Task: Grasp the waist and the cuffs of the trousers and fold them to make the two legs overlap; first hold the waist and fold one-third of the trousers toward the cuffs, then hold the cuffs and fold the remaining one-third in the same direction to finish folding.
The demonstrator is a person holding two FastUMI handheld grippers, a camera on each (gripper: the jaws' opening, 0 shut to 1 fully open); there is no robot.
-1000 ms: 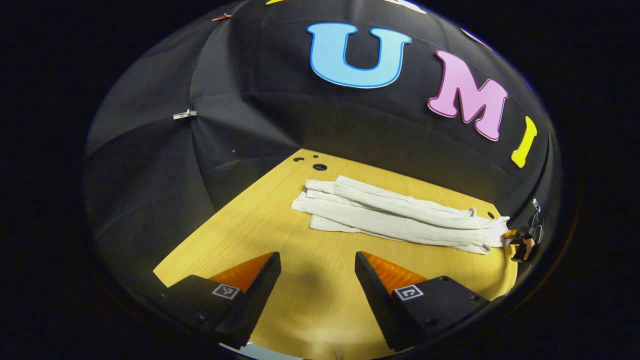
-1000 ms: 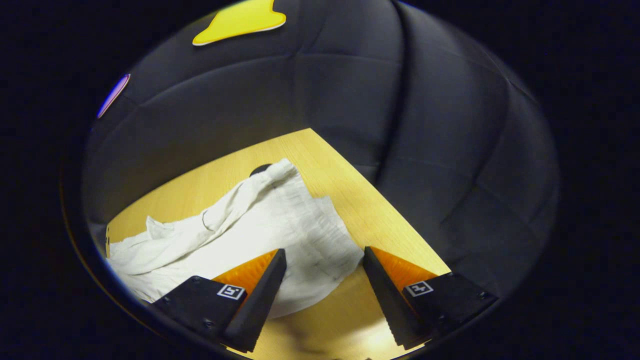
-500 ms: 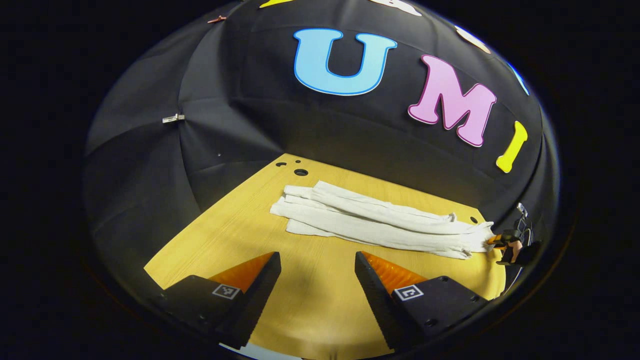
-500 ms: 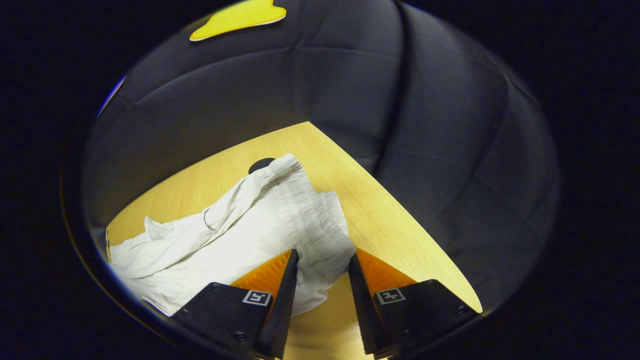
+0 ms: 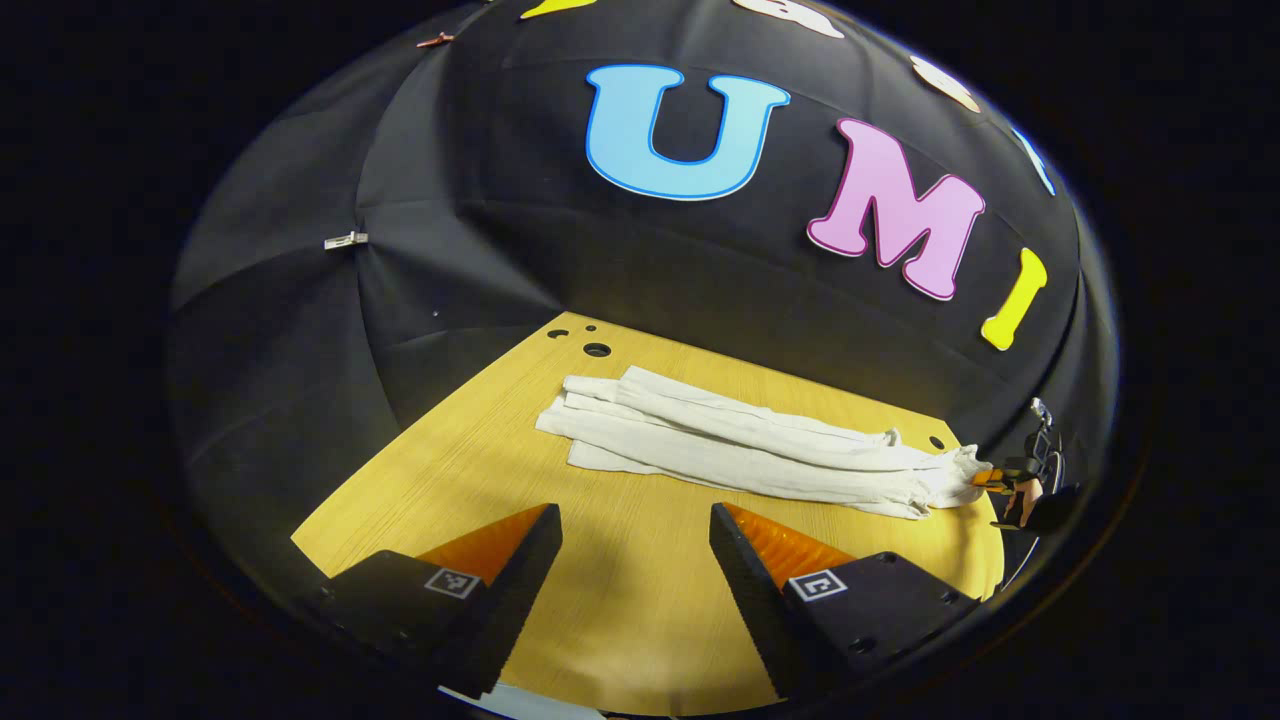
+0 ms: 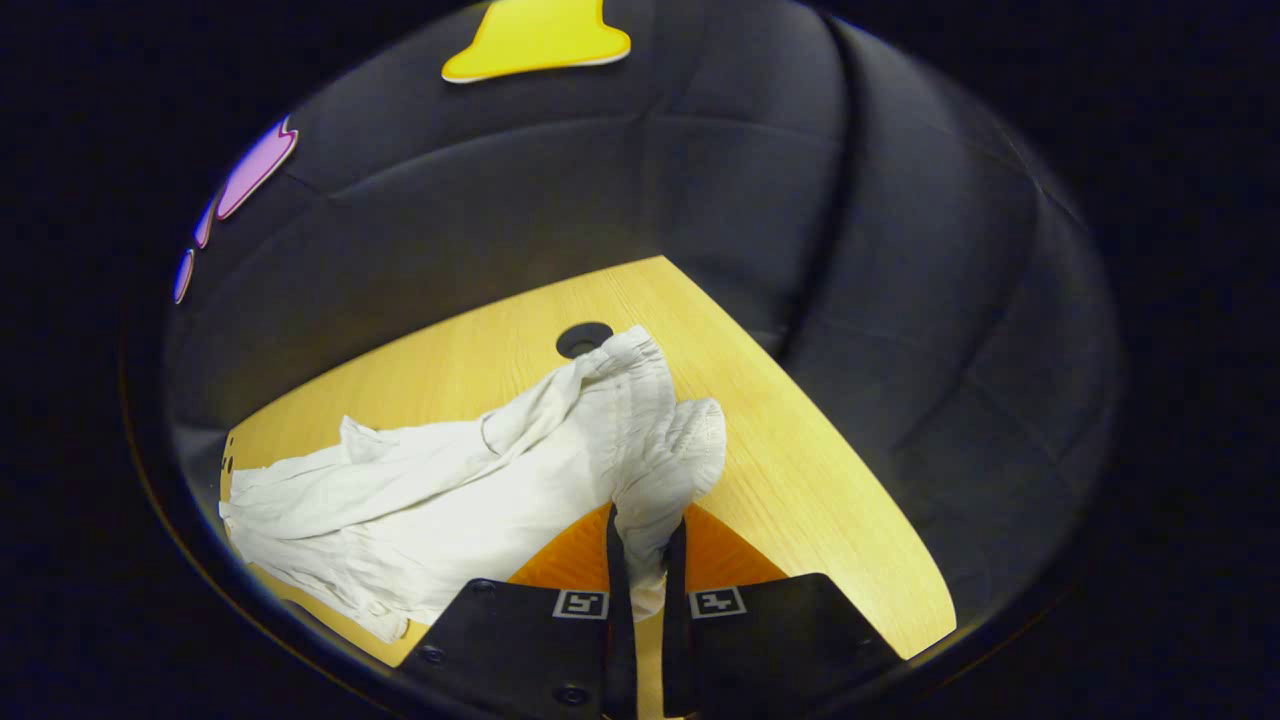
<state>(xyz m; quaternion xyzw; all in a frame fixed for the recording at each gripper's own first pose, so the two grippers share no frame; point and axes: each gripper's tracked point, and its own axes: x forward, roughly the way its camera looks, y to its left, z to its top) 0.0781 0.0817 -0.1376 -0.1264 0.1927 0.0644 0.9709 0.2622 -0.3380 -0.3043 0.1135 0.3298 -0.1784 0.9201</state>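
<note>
Two grippers are at work on the wooden table [image 5: 470,440]. Right gripper [image 6: 645,560] — fingers clamped on the waist edge of the white trousers [image 6: 450,500], pinching a fold of cloth near the table's right corner. Left gripper [image 5: 635,545] — fingers spread wide, holding nothing, above bare tabletop with the trousers' cuffs [image 5: 590,405] well ahead. Trousers lie stretched along the table's far side, near a cable hole [image 5: 597,350].

No readable text, labels or numbers.
</note>
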